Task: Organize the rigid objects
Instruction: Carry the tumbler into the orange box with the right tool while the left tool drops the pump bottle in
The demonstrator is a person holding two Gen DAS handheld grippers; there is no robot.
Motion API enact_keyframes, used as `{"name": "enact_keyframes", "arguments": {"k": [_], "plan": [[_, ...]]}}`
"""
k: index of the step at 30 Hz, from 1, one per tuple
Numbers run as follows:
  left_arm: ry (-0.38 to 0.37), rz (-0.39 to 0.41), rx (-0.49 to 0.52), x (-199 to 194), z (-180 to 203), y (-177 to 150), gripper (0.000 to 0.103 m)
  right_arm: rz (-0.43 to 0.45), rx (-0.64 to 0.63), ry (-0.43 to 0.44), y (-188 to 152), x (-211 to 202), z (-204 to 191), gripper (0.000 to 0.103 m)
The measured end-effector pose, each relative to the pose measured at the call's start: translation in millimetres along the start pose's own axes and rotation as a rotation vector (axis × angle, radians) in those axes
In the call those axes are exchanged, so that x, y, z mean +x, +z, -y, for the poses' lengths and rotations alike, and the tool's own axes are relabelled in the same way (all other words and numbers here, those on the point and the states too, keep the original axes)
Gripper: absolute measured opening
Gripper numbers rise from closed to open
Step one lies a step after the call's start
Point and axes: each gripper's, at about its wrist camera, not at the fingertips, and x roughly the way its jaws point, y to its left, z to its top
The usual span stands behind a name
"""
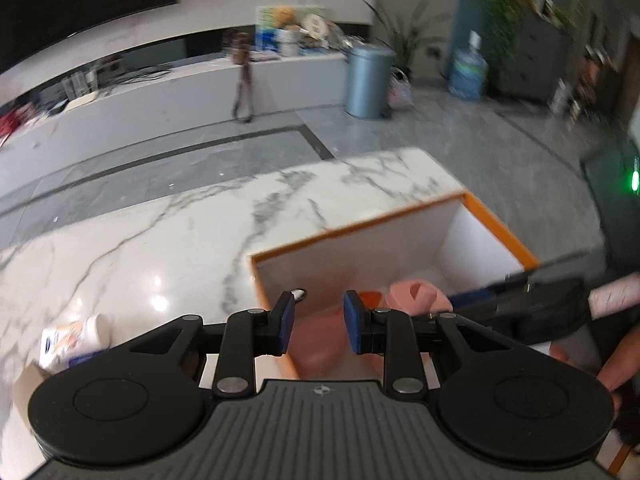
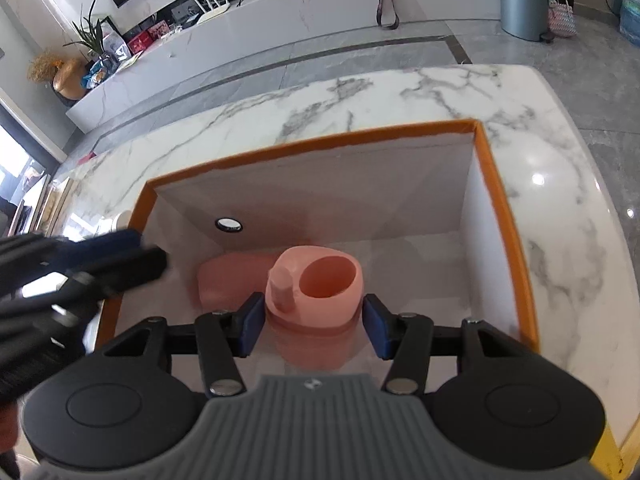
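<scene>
My right gripper (image 2: 314, 320) is shut on a pink cup (image 2: 320, 284) with a side handle, its blue pads on the cup's two sides. The cup hangs inside a white box with an orange rim (image 2: 312, 142) on the marble table (image 2: 400, 92). Another pink object (image 2: 232, 276) lies on the box floor to the left of the cup. My left gripper (image 1: 320, 312) stands open over the box's near left corner with nothing between its fingers. In the left wrist view the cup (image 1: 416, 296) shows beside the right gripper's fingers (image 1: 500, 288).
A white tube with a blue label (image 1: 76, 336) lies on the table left of the box (image 1: 360, 226). A round metal eyelet (image 2: 229, 224) sits in the box's left wall. A hand (image 1: 616, 364) shows at the right edge. Beyond the table are grey floor and a bin (image 1: 368, 80).
</scene>
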Motion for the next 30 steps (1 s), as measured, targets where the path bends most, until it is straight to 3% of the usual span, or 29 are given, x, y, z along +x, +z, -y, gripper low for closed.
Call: {"name": "enact_keyframes", "arguments": {"k": [4,9,13,17,24,26,30], "plan": [[0.021,0.009,-0.142,-16.3,-17.9,-2.9,0.032,0.013,-0.052,-0.024,-0.9,2.3,-10.4,0.055],[0.007,-0.075,-0.269,-13.2,-34.4,-7.1,0.032,-0.005,-0.095,-0.021,-2.6,5.3,-22.9,0.055],[-0.015,-0.089,-0.308,-11.4,-39.3,-14.3,0.032,-0.024,-0.119,-0.049,-5.8,2.6,-29.9,0.056],[-0.039,-0.09,-0.333,-5.4,-41.1,-14.7,0.032,-0.036,-0.074,0.015,-6.7,-7.8,-25.4,0.065],[-0.05,-0.089,-0.353,2.0,-43.1,-13.1,0.032,0.009,0.037,0.072,8.4,-32.4,-16.0,0.064],[-0.043,-0.092,-0.359,5.2,-44.3,-12.6,0.032,0.023,0.054,0.025,18.4,-26.6,-13.0,0.052],[-0.044,-0.09,-0.364,9.9,-47.3,-10.1,0.032,-0.003,0.039,-0.023,29.7,3.5,-9.3,0.036]]}}
